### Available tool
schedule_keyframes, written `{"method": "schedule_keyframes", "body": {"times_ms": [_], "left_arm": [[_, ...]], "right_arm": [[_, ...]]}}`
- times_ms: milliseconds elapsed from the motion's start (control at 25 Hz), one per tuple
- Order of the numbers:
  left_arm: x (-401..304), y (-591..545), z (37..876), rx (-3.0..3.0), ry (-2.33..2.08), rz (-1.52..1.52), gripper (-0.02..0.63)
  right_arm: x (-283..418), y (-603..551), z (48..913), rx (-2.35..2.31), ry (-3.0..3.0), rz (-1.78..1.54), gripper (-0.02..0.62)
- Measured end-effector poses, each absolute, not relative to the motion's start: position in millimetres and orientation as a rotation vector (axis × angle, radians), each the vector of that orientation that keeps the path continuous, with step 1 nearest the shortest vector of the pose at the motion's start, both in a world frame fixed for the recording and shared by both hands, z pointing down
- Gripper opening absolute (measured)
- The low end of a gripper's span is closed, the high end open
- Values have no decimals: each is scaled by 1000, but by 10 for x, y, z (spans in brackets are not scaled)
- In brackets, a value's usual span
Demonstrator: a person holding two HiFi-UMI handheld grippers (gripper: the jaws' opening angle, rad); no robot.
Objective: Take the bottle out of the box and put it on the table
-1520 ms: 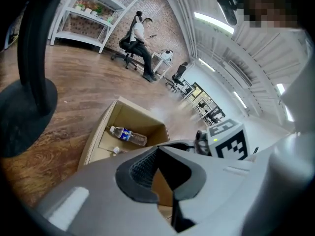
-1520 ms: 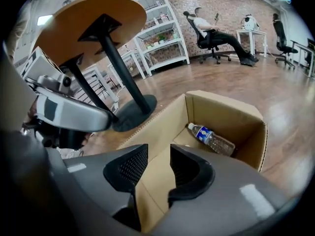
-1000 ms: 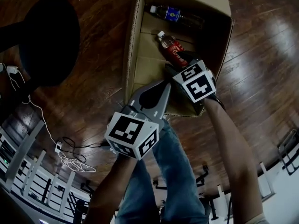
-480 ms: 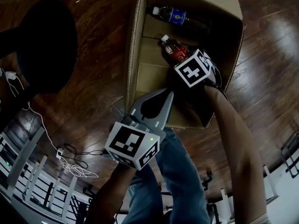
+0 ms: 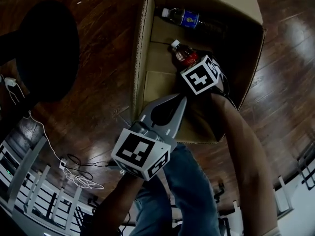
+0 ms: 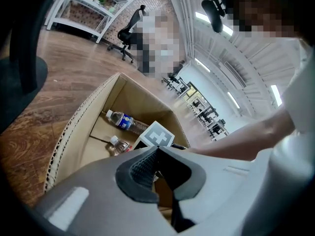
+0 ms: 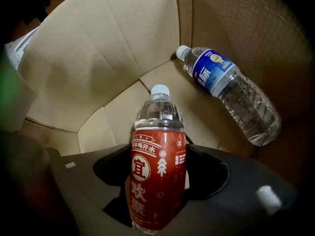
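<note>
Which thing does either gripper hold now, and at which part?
Nothing is held yet. The right gripper, its jaws just opened wide, stands around the red-label bottle at its body without pressing; the left gripper is shut and empty.

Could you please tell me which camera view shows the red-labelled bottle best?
The right gripper view: the red-labelled bottle fills the centre of the picture, with its label and white cap sharp. The head view shows only its cap and shoulder. The left gripper view shows it small, dim and partly hidden.

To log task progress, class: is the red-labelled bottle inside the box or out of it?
Inside: the red-labelled bottle lies on the floor of the box, walls around it.
</note>
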State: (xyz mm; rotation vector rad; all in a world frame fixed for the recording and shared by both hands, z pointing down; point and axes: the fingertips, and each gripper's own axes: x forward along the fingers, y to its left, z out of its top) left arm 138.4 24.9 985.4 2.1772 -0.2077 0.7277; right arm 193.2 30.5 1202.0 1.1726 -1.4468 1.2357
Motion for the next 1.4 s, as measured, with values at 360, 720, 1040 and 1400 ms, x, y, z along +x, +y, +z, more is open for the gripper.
{"method": "schedule_keyframes", "body": {"times_ms": [360,720,1040,1400], "left_arm": [[1400,240,9941,2173,-196,752,-3],[1310,168,9776,2177,-214,794,-5],[1332,212,9377,2205,-192,801,-5],[1377,60,8695,2296,-231,837,-4]], "right_arm": [[1919,347,12094,1059,-1369,1238,307],[1910,322,11683,1294,-1457,1232,293],[1905,208,11013,1491,-1499,1250,296],[1898,-14,9865,1713,-1581,1145,296]]}}
